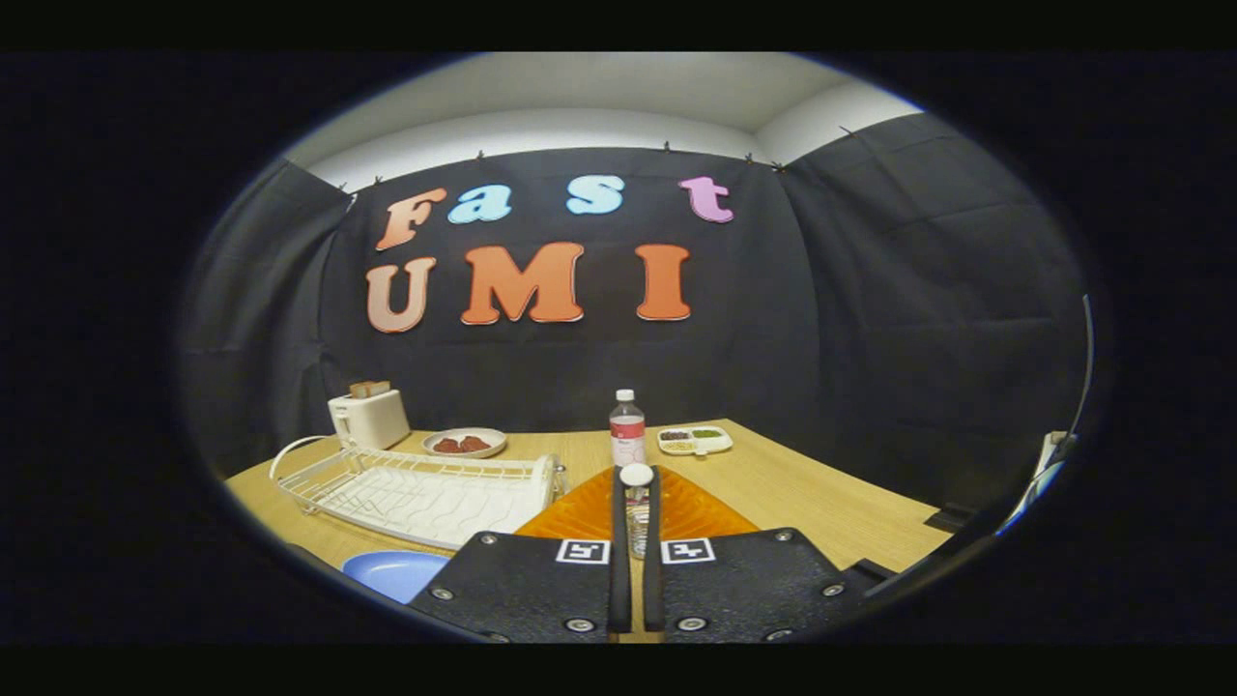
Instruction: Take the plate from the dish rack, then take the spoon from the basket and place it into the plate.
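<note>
Claw (636, 512) nearly closed, gripping clear spoon (637, 498) over orange basket (691, 510). Blue plate (396, 572) near left on tabletop (821, 503); white dish rack (425, 488) beyond it.

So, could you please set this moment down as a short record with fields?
gripper: fingers close together over the orange basket, with only a thin gap; nothing seen pressed between them
plate: blue plate lying on the table, just in front of the white dish rack
spoon: cannot be made out
beyond the fingers: water bottle, divided tray
behind the rack: toaster, bowl
</note>
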Motion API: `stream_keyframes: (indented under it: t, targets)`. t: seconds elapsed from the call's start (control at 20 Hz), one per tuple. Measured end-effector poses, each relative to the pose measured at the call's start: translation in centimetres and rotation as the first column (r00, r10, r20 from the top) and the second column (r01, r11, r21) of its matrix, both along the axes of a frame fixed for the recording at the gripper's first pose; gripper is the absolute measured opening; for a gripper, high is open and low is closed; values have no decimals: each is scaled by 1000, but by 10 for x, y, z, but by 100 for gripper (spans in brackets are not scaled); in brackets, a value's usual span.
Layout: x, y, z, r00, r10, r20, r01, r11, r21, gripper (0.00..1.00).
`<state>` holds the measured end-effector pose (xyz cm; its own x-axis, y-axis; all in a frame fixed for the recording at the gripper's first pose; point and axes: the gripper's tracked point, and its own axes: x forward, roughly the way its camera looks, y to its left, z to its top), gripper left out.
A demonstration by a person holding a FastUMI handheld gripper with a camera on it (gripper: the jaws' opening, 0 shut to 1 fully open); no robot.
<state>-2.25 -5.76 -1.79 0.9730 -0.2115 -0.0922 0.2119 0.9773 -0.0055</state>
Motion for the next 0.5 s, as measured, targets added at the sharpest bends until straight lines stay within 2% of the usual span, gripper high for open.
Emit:
stream_keyframes:
  t: [0.3, 0.5]
  targets:
    - [-46, 62, 17, 989, 144, 28, -145, 989, 35, 5]
    - [-70, 106, 14, 971, 238, 33, -240, 968, 69, 5]
